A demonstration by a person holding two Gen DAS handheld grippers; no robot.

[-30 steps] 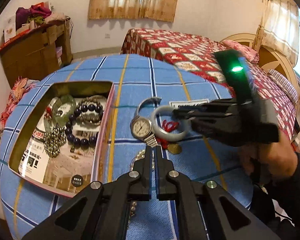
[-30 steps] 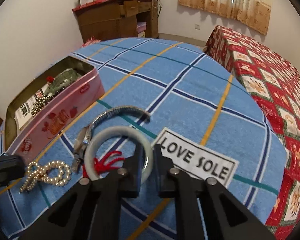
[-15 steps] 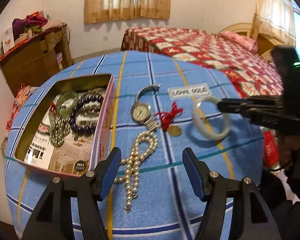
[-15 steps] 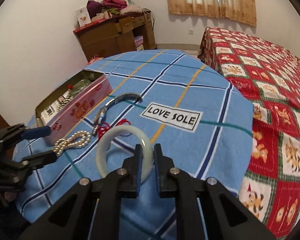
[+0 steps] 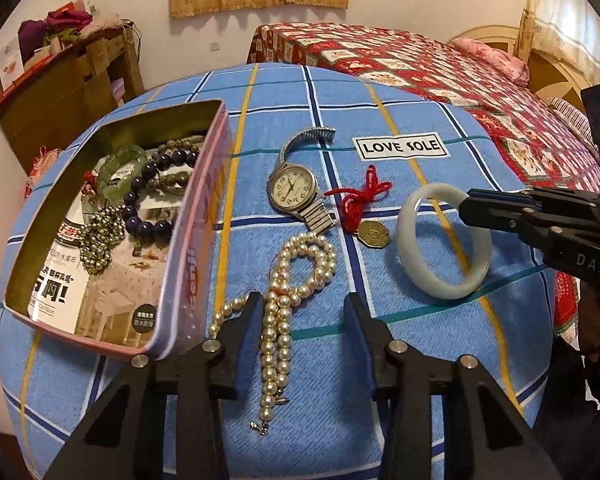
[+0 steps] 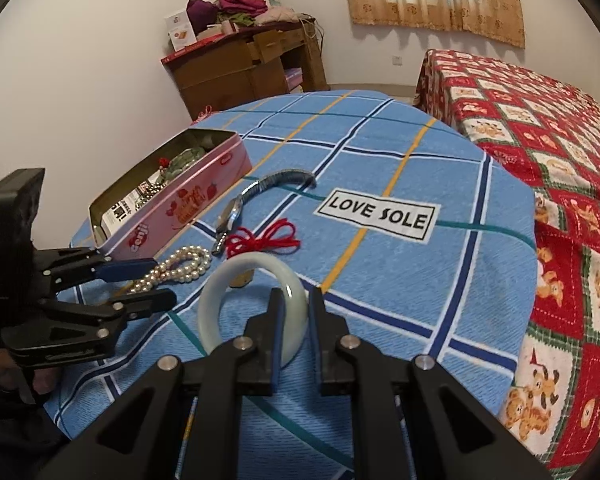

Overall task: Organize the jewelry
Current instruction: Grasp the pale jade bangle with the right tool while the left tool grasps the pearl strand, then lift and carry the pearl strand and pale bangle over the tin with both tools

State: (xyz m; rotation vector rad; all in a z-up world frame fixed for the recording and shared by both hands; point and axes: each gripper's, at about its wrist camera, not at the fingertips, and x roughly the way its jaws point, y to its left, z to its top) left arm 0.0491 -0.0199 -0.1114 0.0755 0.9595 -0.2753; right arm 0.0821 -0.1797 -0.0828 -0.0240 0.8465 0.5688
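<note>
A pearl necklace [image 5: 312, 256] lies knotted on the blue checked cloth, and its tail runs between the fingers of my left gripper [image 5: 302, 304]. The jaws are closing around the strand, but the pads do not press it. From the right wrist view the left gripper [image 6: 162, 283] reaches in from the left over the pearl necklace [image 6: 184, 264]. My right gripper [image 6: 296, 300] is shut on the rim of a pale jade bangle [image 6: 216, 300]. It holds the bangle [image 5: 416, 264] tilted just above the cloth, right of the pearls.
An open pink tin [image 5: 196, 248] on the left holds dark bead bracelets, a green bangle and a metal bead chain. A wristwatch [image 5: 294, 188] and a red cord [image 5: 360, 196] with a brass pendant [image 5: 374, 234] lie beyond the pearls. A red quilted bed [image 6: 540, 120] stands to the right.
My left gripper went from shut to wide open, then narrowed and sank over the pearl necklace. The right gripper carried the bangle rightward, away from the watch.
</note>
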